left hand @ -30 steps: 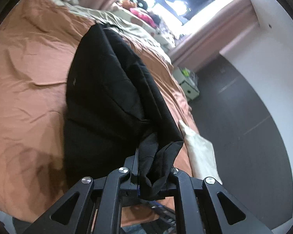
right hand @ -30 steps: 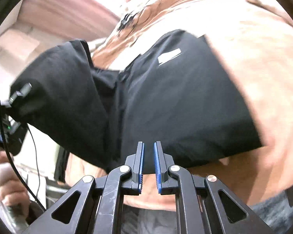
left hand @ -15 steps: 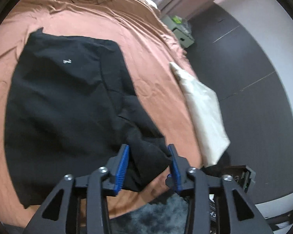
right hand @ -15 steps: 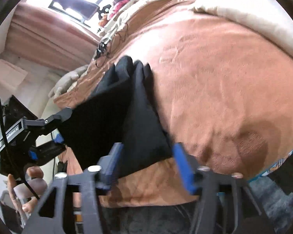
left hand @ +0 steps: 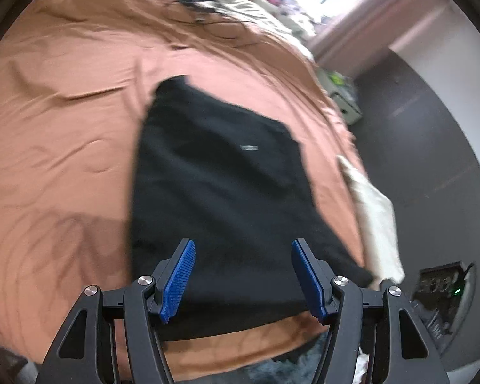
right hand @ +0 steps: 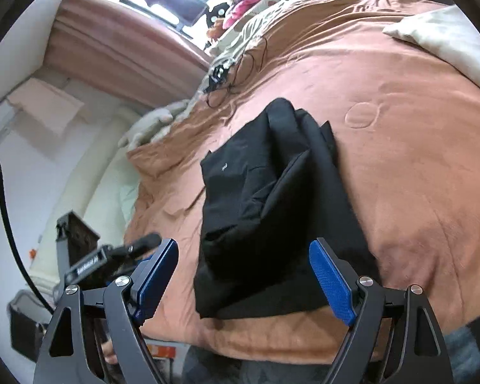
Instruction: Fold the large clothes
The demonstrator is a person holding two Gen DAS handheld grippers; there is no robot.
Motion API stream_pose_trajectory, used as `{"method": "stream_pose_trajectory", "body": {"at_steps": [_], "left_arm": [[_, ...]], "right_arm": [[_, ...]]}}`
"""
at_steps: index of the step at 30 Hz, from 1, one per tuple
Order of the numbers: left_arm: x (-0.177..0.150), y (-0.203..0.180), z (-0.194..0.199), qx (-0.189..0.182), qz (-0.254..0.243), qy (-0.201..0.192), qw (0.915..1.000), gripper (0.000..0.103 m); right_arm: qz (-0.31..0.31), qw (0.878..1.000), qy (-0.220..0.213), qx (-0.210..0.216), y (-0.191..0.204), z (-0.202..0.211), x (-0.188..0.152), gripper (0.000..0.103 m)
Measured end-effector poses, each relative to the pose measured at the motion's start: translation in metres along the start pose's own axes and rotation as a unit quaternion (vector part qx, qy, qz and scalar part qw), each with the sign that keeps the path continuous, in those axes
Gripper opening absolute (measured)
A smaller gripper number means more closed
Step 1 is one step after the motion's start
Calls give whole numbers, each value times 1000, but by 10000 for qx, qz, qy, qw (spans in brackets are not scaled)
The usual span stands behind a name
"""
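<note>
The black fabric garment [left hand: 227,198] lies on the rust-orange bed sheet [left hand: 64,147], near the bed's front edge, folded into a roughly rectangular stack. In the right wrist view the garment [right hand: 272,211] shows several overlapping layers, the upper fold lying diagonally across the lower layers. A small white rectangular label [left hand: 249,148] sits on the top surface of the garment; its writing is too small and blurred to read. The left gripper [left hand: 243,275] has its blue ribbed pads [left hand: 179,276] set apart; the jaws have just been opening, and the near edge of the garment appears between them without the pads pressing on it. The right gripper [right hand: 244,284] likewise stands with jaws wide apart, having just been opening; its blue pads [right hand: 332,284] frame the near corner of the garment and do not clamp it. In the right wrist view the other handheld unit appears at lower left, bearing a white printed strip [right hand: 86,264] whose text cannot be made out. A cream pillow [left hand: 374,214] lies just beside the right edge of the garment at the bed's side. Tangled black cables [left hand: 204,9] rest on the far part of the sheet, well apart from the garment.
</note>
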State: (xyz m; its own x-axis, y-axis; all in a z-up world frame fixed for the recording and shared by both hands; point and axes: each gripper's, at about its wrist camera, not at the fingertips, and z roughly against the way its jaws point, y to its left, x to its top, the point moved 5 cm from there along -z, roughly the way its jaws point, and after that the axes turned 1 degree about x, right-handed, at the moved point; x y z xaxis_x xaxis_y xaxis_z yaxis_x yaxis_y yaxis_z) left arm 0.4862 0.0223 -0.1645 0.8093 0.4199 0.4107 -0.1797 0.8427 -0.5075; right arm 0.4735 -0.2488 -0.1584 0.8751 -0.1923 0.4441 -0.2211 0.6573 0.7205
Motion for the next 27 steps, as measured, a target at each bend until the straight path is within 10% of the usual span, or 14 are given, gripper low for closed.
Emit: {"method": "stream_pose_trajectory", "body": {"at_steps": [2,4,5,6,27], "left_arm": [[-7,16,-2,166,117,31,9998,64],[-12,35,-4,321,213,94,9992,64],[-15,36,-7,391,225,127,9989,64],[-18,40,-8,475,220,173,9985,64],[-38,41,-54,532,-55,597,9968,64]], "right_arm": [[2,9999,63,-131,-2,-13,3,83],[17,9998,140,-106,-8,-27,3,53],[-41,9997,203,-85,-11,-30,2,18],[-108,9996,237,-108,-17,-31,1,15],[-831,9963,65,220,-93,6,-48,6]]}}
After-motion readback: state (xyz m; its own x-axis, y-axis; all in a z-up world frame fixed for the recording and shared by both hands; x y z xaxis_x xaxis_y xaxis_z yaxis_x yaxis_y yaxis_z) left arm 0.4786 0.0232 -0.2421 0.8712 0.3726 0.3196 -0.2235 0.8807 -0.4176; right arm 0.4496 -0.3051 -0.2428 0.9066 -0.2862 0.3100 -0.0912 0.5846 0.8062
